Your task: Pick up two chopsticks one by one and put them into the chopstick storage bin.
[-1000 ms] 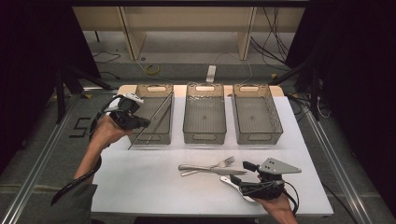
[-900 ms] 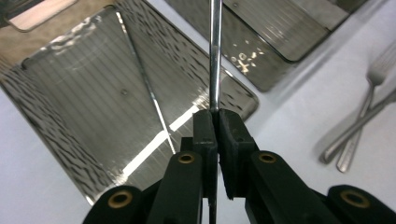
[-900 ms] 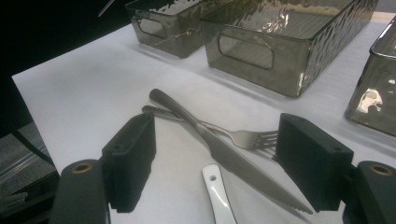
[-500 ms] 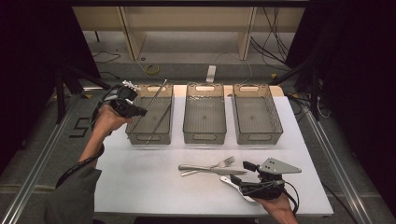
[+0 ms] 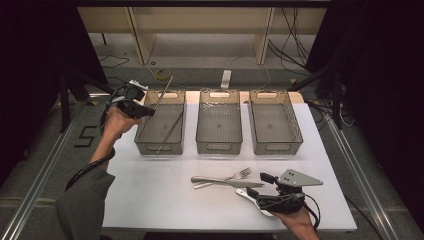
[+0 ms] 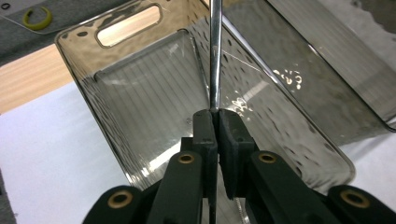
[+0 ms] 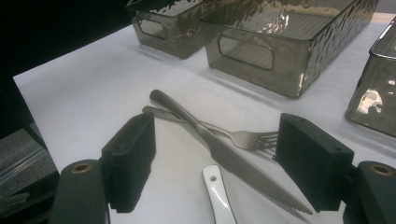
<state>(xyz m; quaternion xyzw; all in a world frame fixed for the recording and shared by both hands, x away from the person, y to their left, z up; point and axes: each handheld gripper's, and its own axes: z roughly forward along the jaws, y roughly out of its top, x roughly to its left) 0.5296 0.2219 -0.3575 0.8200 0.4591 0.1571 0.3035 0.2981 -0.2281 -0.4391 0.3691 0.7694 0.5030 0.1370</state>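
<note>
Left gripper (image 5: pixel 145 111) is clenched on a thin metal rod (image 5: pixel 164 91) — jaws pressed together on its shaft, as the left gripper view confirms (image 6: pixel 215 116). The rod is held tilted above the left bin (image 5: pixel 141 135) at that bin's near-left rim. A second rod (image 5: pixel 169 132) lies inside the same bin. Right gripper (image 5: pixel 264 182) rests low at the bench (image 5: pixel 150 200) front edge, jaws released and wide apart — a knife (image 7: pixel 219 151) crossed over a fork (image 7: pixel 243 137) and a white handle (image 7: pixel 217 193) lie between them.
</note>
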